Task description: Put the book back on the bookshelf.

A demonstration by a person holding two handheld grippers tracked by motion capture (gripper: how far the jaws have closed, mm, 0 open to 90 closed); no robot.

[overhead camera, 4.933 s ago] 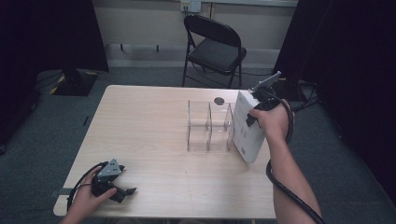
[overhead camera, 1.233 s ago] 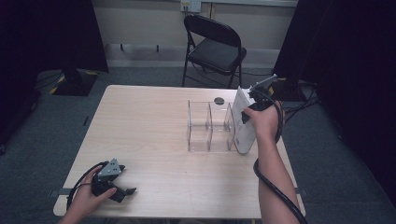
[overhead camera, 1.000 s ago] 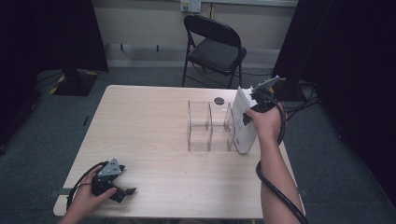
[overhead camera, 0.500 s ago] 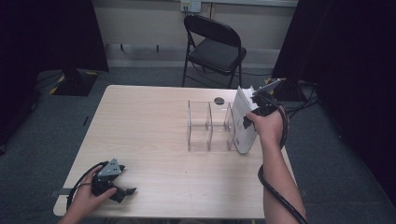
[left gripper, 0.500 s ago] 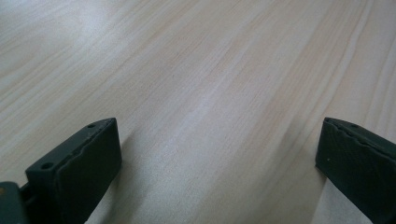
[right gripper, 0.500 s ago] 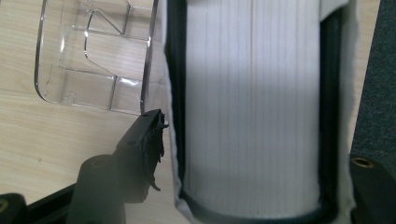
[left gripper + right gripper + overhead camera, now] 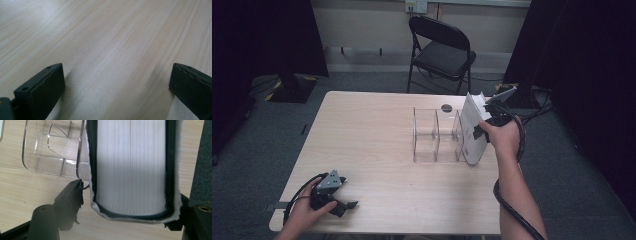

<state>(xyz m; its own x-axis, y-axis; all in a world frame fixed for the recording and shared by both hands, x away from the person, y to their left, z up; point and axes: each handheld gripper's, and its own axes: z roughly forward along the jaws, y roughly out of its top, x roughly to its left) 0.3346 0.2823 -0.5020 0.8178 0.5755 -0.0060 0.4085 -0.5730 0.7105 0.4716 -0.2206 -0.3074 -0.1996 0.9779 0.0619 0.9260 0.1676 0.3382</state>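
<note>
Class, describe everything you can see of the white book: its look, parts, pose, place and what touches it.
The book has a white cover with dark edging and a thick block of white pages. It stands roughly upright, tilted slightly, at the right end of the clear rack, by the table's right side. The right hand-held gripper is shut on it, a black jaw on each cover. Whether it touches the rack is unclear.

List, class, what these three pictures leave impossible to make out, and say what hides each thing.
- White book: cover text, too small in the high view; page edges face the right gripper view.
- Small dark disc on the table: too small to identify.
- Right gripper jaw tips: hidden behind the book.
</note>
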